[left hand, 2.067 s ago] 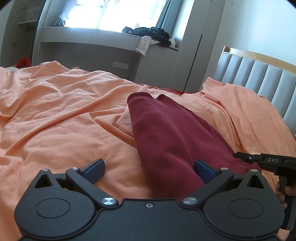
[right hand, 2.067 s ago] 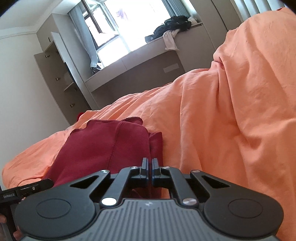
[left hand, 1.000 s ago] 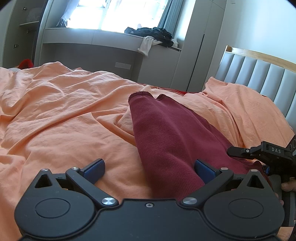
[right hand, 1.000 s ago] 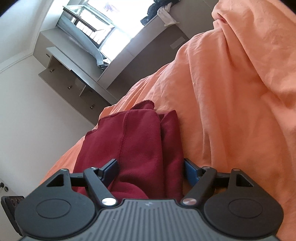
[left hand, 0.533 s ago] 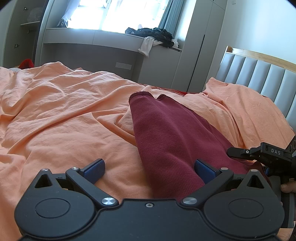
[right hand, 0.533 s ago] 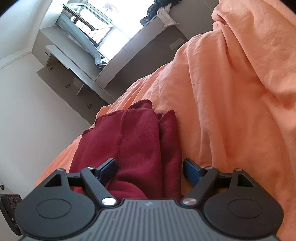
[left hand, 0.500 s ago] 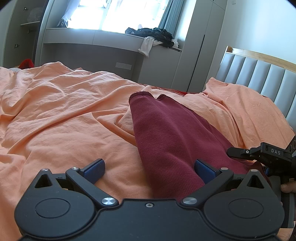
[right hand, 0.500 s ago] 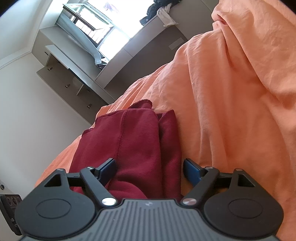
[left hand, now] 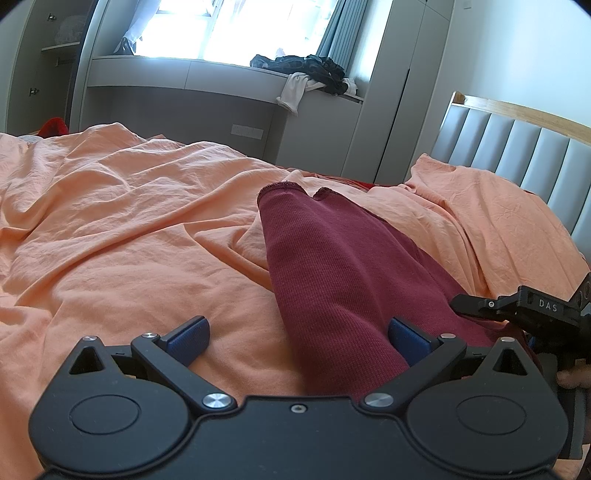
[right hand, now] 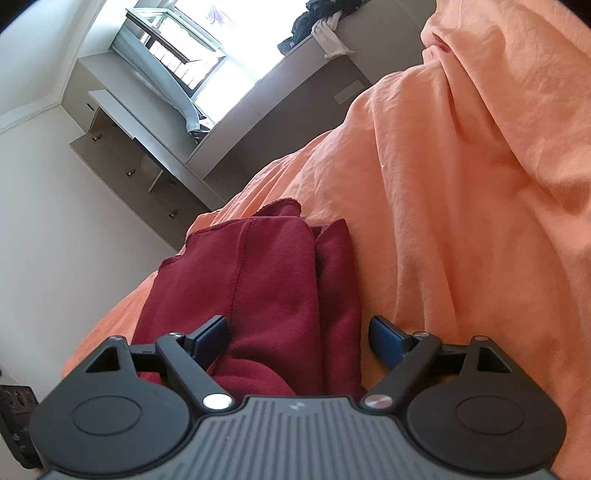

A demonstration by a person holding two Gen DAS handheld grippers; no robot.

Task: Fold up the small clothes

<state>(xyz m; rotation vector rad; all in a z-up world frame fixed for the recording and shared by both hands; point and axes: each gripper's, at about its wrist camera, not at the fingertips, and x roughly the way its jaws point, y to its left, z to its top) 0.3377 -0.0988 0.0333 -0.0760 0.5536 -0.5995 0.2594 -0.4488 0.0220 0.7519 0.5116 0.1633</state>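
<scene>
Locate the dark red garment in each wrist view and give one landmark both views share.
Left wrist: the dark red garment runs from centre to lower right, on the orange sheet.
Right wrist: the garment lies centre-left, reaching between the open jaws.
Shared landmark: the pile of clothes on the window ledge.

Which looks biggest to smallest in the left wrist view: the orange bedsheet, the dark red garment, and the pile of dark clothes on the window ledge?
1. Orange bedsheet, filling most of the view.
2. Dark red garment.
3. Pile of dark clothes, though it sits far from the camera, so its true size is unsure.
</scene>
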